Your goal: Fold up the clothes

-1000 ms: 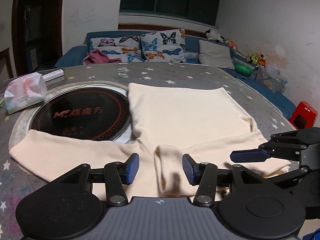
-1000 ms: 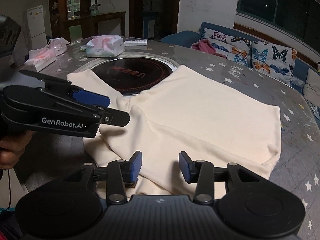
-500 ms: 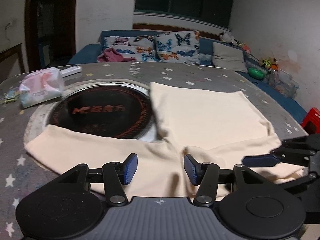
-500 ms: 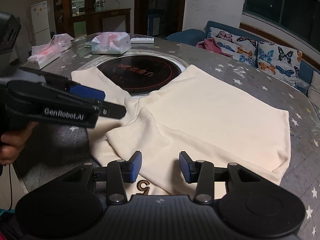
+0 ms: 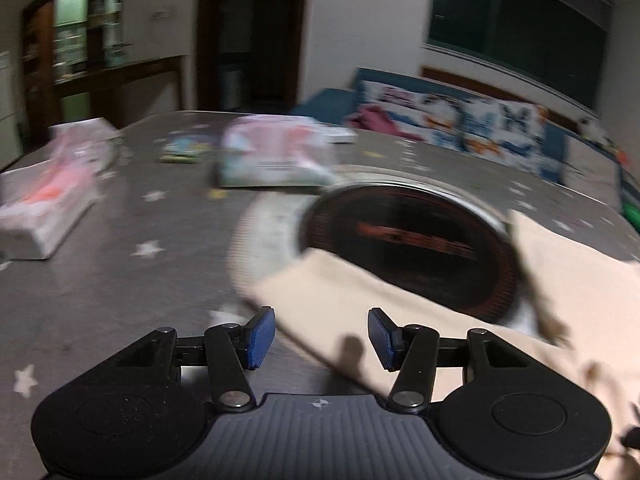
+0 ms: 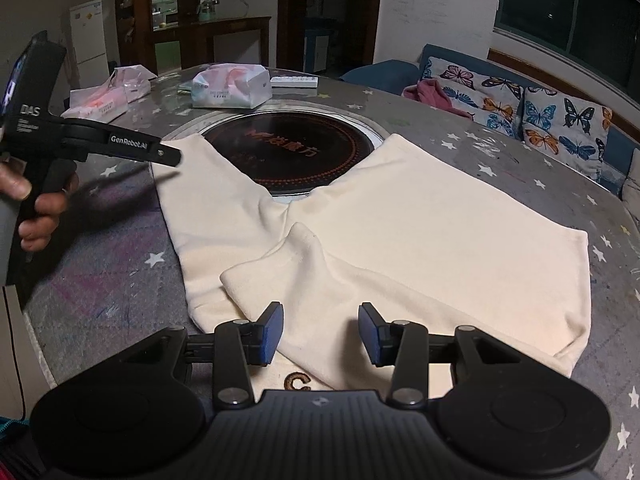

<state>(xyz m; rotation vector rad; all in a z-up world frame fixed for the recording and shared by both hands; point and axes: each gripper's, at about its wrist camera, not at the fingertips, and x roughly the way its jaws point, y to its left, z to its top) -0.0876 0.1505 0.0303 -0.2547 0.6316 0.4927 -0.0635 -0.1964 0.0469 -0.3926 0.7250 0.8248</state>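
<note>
Cream knit fabric — a garment (image 6: 400,232) spread flat on the grey, star-printed worktop (image 6: 100,288) — lies with one sleeve running up along the left side of the round black cooktop (image 6: 296,152) set into the surface, its end at the cooktop's left rim, while the body stretches away to the cooktop's right. Below the cooktop, a second sleeve is doubled back over the fabric, and a small brown letter mark shows at the near hem. Over that near hem hangs the right gripper (image 6: 320,334), its blue-padded fingers (image 6: 272,332) spread apart with nothing between them. Left of the cooktop, the left gripper (image 6: 170,156) is gripped in a bare hand (image 6: 40,208) and reaches toward the sleeve end; from this side view I cannot tell how its fingers stand. Its own camera, badly motion-blurred, settles that — the left gripper (image 5: 320,338) has both blue fingers (image 5: 260,338) wide apart, empty, poised above the sleeve's edge (image 5: 340,292) just this side of the cooktop (image 5: 412,248). Beyond the cooktop sit a soft tissue pack (image 6: 230,88) and a white remote (image 6: 294,81); further left lie two more tissue packs (image 6: 108,96). Behind the worktop stands a blue sofa (image 6: 520,92) with butterfly cushions.
</note>
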